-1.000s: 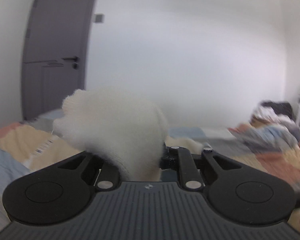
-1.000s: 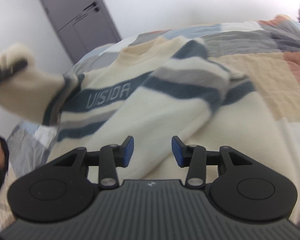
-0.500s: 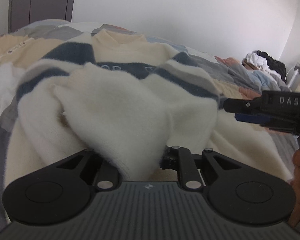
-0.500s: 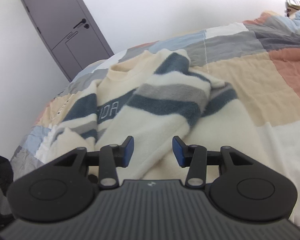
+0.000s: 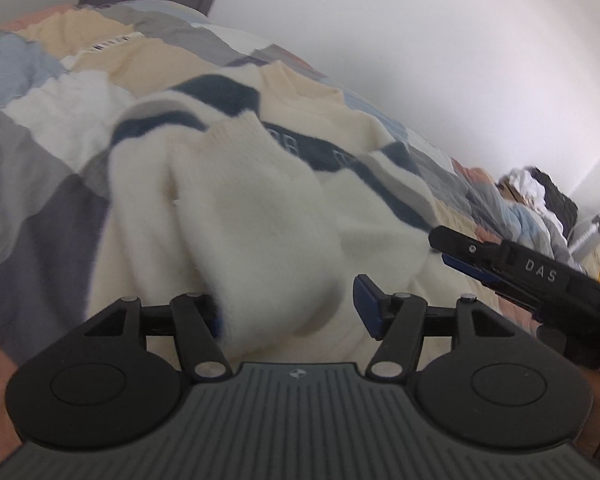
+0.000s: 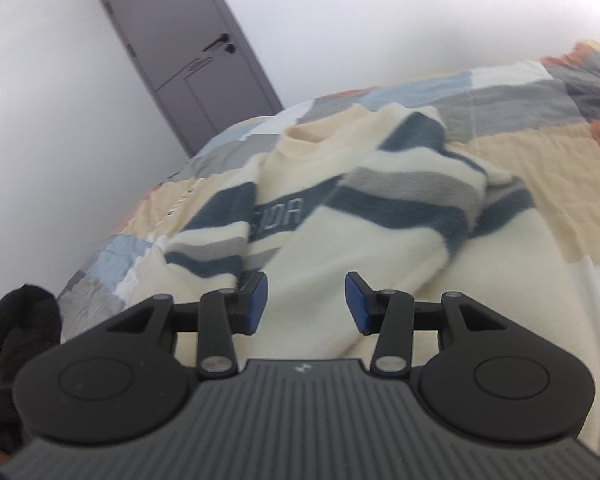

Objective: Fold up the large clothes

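Observation:
A cream sweater (image 6: 380,224) with navy and grey stripes lies on the patchwork bed, both sleeves folded in over its chest. In the left wrist view its cream left sleeve cuff (image 5: 252,216) lies draped between my spread jaws. My left gripper (image 5: 288,312) is open, the sleeve loose between its pads. My right gripper (image 6: 306,304) is open and empty just above the sweater's lower body. The right gripper also shows in the left wrist view (image 5: 512,268) at the right.
The patchwork quilt (image 6: 520,152) covers the bed. A grey door (image 6: 188,52) stands at the back left. A heap of clothes (image 5: 536,188) lies at the bed's far right end. A dark item (image 6: 20,320) sits at the left edge.
My left gripper has opened and let go of the sleeve, which now lies across the sweater. The right gripper has stayed open, shifting slightly.

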A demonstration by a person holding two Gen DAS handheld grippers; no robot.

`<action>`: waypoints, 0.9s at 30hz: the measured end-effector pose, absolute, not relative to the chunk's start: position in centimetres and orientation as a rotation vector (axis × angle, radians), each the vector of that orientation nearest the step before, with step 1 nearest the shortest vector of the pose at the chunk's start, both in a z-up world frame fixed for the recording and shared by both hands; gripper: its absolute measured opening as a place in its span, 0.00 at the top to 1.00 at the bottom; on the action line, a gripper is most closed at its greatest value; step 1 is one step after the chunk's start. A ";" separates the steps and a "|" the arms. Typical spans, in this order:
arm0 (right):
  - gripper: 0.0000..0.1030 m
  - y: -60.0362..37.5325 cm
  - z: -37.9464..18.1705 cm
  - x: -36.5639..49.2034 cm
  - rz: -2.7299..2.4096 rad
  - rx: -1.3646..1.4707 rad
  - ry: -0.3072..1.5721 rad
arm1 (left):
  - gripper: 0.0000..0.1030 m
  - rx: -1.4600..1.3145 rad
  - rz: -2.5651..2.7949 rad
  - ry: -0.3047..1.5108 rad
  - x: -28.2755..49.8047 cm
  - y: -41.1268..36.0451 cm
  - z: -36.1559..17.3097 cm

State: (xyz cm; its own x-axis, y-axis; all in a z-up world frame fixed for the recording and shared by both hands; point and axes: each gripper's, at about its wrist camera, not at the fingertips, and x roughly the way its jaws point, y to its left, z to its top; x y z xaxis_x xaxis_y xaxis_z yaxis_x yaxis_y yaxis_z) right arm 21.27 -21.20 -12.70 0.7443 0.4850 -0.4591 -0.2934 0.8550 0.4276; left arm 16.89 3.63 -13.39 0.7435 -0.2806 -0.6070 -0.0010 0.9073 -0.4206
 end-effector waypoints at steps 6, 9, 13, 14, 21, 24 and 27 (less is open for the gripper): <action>0.50 -19.0 -12.3 21.1 0.542 0.321 0.579 | 0.29 -0.516 -0.146 0.682 16.0 7.3 -12.8; 0.39 -17.5 -12.4 21.1 0.605 0.309 0.581 | 0.29 -0.565 -0.144 0.679 16.4 8.4 -13.4; 0.39 -15.1 -12.7 21.0 0.674 0.240 0.592 | 0.29 -0.620 -0.140 0.638 16.4 10.2 -12.9; 0.39 -14.6 -12.8 20.8 0.686 0.221 0.591 | 0.29 -0.631 -0.143 0.629 16.5 10.7 -12.7; 0.31 -10.5 -13.7 21.1 0.761 0.113 0.581 | 0.29 -0.660 -0.083 0.583 16.6 14.2 -12.4; 0.31 -9.3 -14.3 23.1 0.733 0.139 0.618 | 0.29 -0.636 -0.038 0.575 17.0 15.1 -12.7; 0.31 -8.1 -14.6 24.8 0.748 0.195 0.644 | 0.29 -0.641 -0.003 0.585 17.6 15.9 -13.6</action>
State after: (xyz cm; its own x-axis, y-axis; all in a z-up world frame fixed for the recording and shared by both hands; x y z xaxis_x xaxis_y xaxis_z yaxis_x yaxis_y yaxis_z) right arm 24.77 -8.11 -14.56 0.5530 0.6854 -0.4737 -0.5703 0.7259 0.3844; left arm 17.62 15.92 -13.58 0.8396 -0.1784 -0.5130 -0.1735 0.8069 -0.5646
